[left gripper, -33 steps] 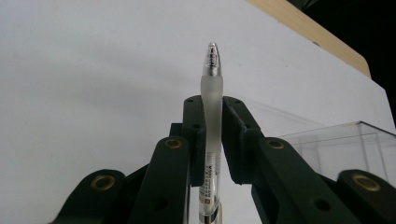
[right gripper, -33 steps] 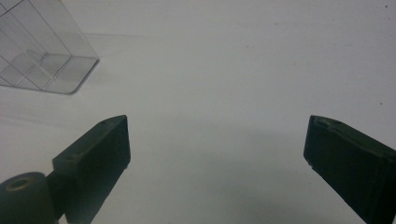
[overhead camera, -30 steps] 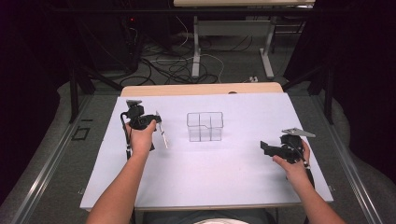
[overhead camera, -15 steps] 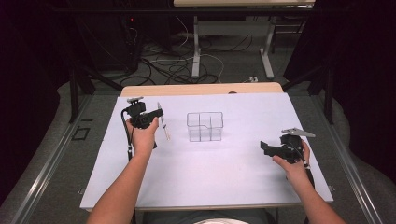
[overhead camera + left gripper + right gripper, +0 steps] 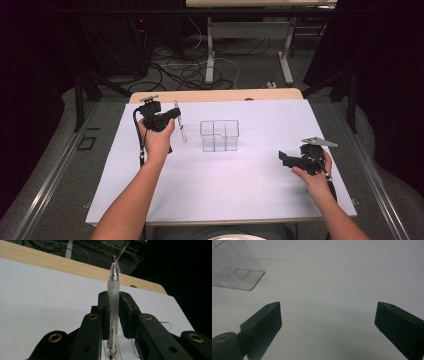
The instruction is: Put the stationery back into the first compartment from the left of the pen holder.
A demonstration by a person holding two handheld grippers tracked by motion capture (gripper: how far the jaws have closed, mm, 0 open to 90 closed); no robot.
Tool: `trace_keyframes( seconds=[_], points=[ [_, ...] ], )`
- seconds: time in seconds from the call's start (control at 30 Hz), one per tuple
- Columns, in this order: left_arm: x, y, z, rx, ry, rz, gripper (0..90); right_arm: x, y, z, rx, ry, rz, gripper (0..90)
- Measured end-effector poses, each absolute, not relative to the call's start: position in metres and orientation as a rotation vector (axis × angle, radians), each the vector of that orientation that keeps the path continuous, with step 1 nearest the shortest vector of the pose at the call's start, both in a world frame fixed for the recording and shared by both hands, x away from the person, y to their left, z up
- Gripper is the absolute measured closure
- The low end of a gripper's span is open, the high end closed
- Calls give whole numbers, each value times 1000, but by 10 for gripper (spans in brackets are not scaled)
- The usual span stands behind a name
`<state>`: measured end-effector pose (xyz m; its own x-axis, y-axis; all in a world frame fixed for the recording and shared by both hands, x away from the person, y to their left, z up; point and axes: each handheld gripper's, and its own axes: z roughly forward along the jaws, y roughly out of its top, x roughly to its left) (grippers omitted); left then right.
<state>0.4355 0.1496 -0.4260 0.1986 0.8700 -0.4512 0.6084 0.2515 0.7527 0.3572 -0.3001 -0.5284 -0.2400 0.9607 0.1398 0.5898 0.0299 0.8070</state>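
A clear pen (image 5: 113, 305) with a frosted grip stands between the jaws of my left gripper (image 5: 113, 302), which is shut on it. In the high view that left gripper (image 5: 172, 116) is raised over the table's back left, and the pen (image 5: 179, 122) hangs tilted from it. A clear plastic organizer box (image 5: 219, 135) with compartments stands at mid table, to the right of the pen. My right gripper (image 5: 286, 159) rests low at the right side, open, with nothing between its jaws (image 5: 328, 317). A corner of the box (image 5: 233, 270) appears in the right gripper view.
A white sheet (image 5: 225, 195) covers the wooden table (image 5: 220, 95). Behind the table lie floor cables (image 5: 185, 70) and the legs of another desk (image 5: 210, 55). A metal rail (image 5: 50, 180) runs along the floor at the left.
My left gripper has risen with the pen and shifted up and to the right toward the table's back. The right gripper has stayed where it was.
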Motion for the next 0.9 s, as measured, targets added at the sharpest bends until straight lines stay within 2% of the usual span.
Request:
trace_keyframes(
  seconds=[0.47, 0.9],
  points=[
    [440, 128, -401, 1463, 1433, 325, 800, 357, -300, -528, 1568, 1866, 1101, 68],
    [448, 109, -399, 1465, 1424, 350, 800, 357, -300, -528, 1546, 1876, 1092, 64]
  ],
)
